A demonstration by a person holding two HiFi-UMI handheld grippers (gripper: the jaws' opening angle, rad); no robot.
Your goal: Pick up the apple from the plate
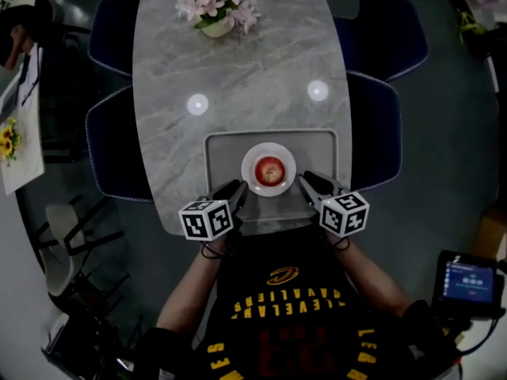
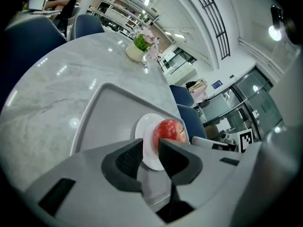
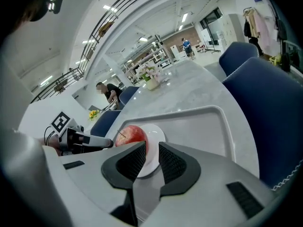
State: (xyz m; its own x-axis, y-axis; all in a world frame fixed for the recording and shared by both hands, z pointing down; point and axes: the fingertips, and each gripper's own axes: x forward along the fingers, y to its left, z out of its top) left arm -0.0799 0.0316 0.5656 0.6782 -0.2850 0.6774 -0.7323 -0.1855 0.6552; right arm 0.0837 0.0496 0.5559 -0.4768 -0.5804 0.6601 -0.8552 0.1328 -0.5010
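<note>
A red apple (image 1: 270,169) sits on a small white plate (image 1: 248,163), which stands on a grey tray (image 1: 222,145) at the near end of the marble table. My left gripper (image 1: 239,188) is at the tray's front edge, just left of the plate, with its jaws shut on nothing. On the other side, my right gripper (image 1: 304,182) is also shut and holds nothing. In the left gripper view the apple (image 2: 169,129) lies just beyond my left gripper (image 2: 150,148). In the right gripper view the apple (image 3: 130,135) shows slightly left of my right gripper (image 3: 152,150). Neither gripper touches the apple.
A pot of pink flowers (image 1: 218,6) stands at the far end of the grey marble table (image 1: 238,85). Dark blue chairs (image 1: 115,145) line both sides. A small screen device (image 1: 470,279) is at the lower right. Another table with sunflowers (image 1: 9,141) is at the left.
</note>
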